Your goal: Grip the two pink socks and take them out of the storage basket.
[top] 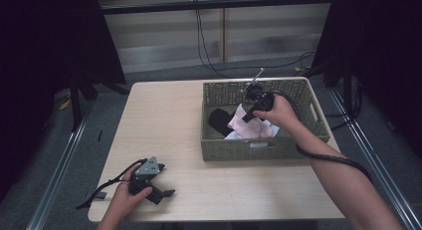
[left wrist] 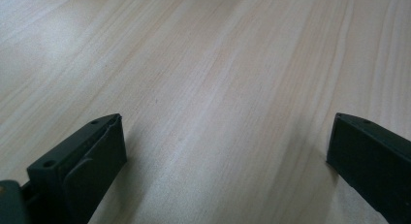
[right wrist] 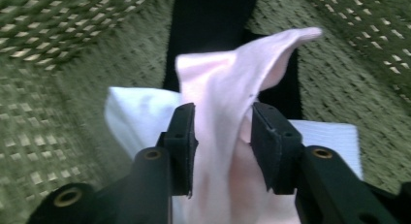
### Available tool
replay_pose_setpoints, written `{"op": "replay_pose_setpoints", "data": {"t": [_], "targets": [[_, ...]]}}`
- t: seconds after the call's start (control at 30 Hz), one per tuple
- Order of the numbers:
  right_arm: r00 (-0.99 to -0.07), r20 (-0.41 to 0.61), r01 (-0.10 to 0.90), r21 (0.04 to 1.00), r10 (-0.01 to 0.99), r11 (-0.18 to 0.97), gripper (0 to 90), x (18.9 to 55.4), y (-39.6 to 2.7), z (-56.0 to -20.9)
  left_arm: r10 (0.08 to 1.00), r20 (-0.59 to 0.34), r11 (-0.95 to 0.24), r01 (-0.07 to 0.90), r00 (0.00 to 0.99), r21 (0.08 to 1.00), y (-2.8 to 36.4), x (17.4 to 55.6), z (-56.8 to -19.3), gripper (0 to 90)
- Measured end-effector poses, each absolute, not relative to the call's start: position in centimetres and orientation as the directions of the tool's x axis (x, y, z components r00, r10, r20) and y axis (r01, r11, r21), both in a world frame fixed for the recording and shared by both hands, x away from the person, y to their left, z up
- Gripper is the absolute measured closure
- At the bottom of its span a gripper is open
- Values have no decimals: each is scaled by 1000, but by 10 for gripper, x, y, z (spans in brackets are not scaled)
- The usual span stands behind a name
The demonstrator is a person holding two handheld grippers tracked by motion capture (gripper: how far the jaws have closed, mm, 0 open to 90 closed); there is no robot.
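High view: the person's right forearm reaches in from the lower right and stretches across the near wall of the woven basket (top: 259, 151), with the right hand (top: 278, 110) inside it and the right gripper (top: 247, 116) pointing down and leftward into the pile of cloth. The left hand (top: 124, 197) rests near the front left edge of the table (top: 164, 120), holding the left gripper (top: 166, 189) low over the wood; in the left gripper view its jaws stand wide apart with bare tabletop between them. In the right gripper view the jaws bracket a fold of the pink cloth (right wrist: 228, 103), the pads touching it on both sides and pinching it. The cloth is pale pink, soft and rumpled, one corner standing up in a peak. It lies in the basket on a white cloth (right wrist: 131, 112), with a black cloth (right wrist: 208, 20) just behind it.
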State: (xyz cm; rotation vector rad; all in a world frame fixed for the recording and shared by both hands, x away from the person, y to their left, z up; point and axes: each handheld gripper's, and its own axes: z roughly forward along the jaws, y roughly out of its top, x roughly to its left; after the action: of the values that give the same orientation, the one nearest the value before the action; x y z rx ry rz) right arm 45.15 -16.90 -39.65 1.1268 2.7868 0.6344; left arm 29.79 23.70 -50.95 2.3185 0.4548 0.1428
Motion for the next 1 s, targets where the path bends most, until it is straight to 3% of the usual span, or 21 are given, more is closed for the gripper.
{"op": "replay_pose_setpoints", "data": {"t": [0.1, 0.17, 0.57, 1.0], "targets": [[-713, 104, 669, 394, 693, 630, 828, 454, -170, -398, 365, -33, -651, 281, 930, 705, 237, 298, -510, 0], [-699, 128, 689, 383, 703, 615, 859, 455, -170, -399, 365, -33, -651, 281, 930, 705, 237, 298, -509, 0], [-725, 161, 655, 462, 669, 598, 867, 442, -179, -365, 364, -34, -652, 280, 931, 705, 237, 298, -509, 0], [-763, 135, 610, 474, 632, 635, 867, 426, -187, -327, 365, -33, -652, 280, 931, 705, 237, 298, -509, 0]]}}
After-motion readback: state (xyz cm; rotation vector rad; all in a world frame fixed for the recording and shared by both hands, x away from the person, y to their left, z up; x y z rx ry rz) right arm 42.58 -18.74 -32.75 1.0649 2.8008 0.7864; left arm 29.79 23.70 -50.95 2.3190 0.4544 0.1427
